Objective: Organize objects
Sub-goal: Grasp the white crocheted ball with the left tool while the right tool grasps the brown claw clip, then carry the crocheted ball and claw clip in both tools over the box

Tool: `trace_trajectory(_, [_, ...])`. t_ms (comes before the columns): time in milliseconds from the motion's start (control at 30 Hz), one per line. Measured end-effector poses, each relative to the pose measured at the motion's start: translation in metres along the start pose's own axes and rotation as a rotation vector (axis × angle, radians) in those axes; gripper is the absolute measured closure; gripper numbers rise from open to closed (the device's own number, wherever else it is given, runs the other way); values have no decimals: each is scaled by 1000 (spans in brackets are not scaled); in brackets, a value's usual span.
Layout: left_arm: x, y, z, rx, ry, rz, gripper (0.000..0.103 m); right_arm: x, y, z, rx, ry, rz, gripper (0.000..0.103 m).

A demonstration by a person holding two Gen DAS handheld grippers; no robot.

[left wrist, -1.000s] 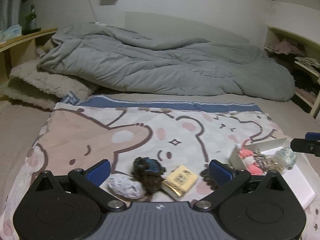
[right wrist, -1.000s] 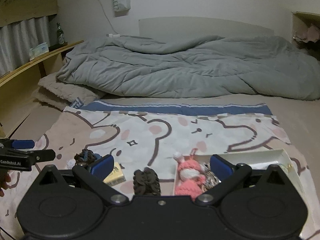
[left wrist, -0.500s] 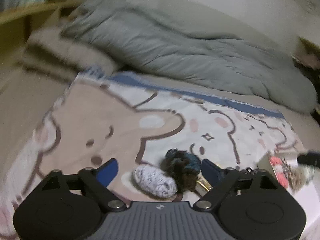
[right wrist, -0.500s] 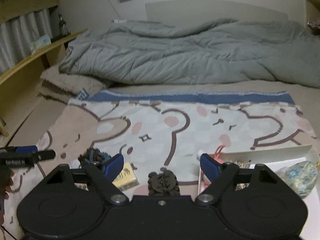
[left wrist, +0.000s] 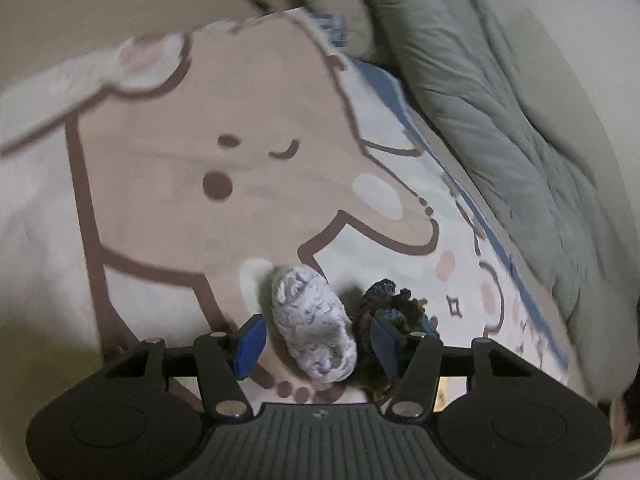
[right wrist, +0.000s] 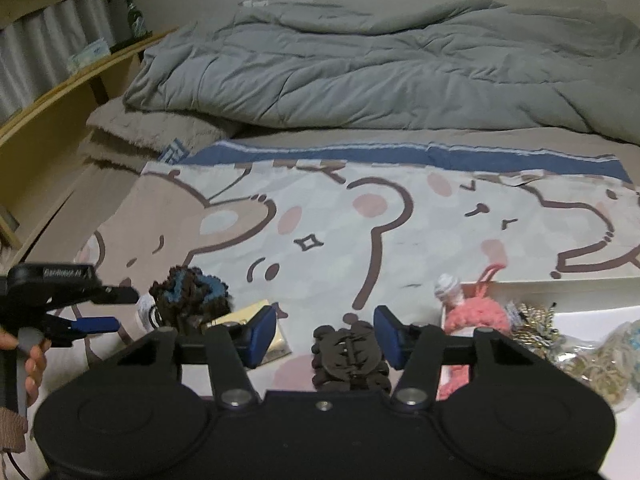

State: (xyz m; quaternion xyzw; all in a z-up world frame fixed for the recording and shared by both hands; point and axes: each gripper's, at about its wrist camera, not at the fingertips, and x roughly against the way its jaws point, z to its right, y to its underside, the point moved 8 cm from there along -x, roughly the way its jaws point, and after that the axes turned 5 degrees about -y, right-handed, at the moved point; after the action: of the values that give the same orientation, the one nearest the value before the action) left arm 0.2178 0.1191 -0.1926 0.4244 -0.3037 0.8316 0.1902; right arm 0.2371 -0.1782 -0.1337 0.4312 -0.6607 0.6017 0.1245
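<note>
My left gripper [left wrist: 316,340] is open and tilted down over a white knitted bundle [left wrist: 312,326] that lies between its fingers on the bear-print blanket [left wrist: 200,152]. A dark blue-brown scrunchie [left wrist: 394,312] lies just right of it, against the right finger. My right gripper [right wrist: 326,334] is open around a dark brown scrunchie [right wrist: 348,354]. In the right wrist view the left gripper [right wrist: 100,308] is at the far left, next to the blue-brown scrunchie [right wrist: 188,298] and a yellow packet [right wrist: 248,314]. A white tray [right wrist: 580,292] at the right holds a pink knitted doll [right wrist: 476,320] and glittery items [right wrist: 600,356].
A rumpled grey duvet [right wrist: 380,68] covers the far half of the bed. A beige pillow [right wrist: 152,128] lies at the far left beside a wooden shelf [right wrist: 60,92] with a bottle [right wrist: 136,20] and a tissue box.
My left gripper has swung left and tipped down, closing in until the white bundle sits between its fingers. My right gripper has moved forward and down so the brown scrunchie lies between its fingers.
</note>
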Motion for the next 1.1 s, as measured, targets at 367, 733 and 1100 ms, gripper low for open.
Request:
trace_trajectory(367, [-27, 9, -13, 264, -71, 36, 44, -32, 19, 9, 90, 6, -51, 47])
trace_trajectory(733, [-38, 5, -2, 109, -45, -33, 61, -55, 27, 10, 151, 58, -86, 42])
trace_trajectory(1100, [-1, -2, 11, -227, -26, -34, 62, -62, 36, 12, 132, 79, -133, 57])
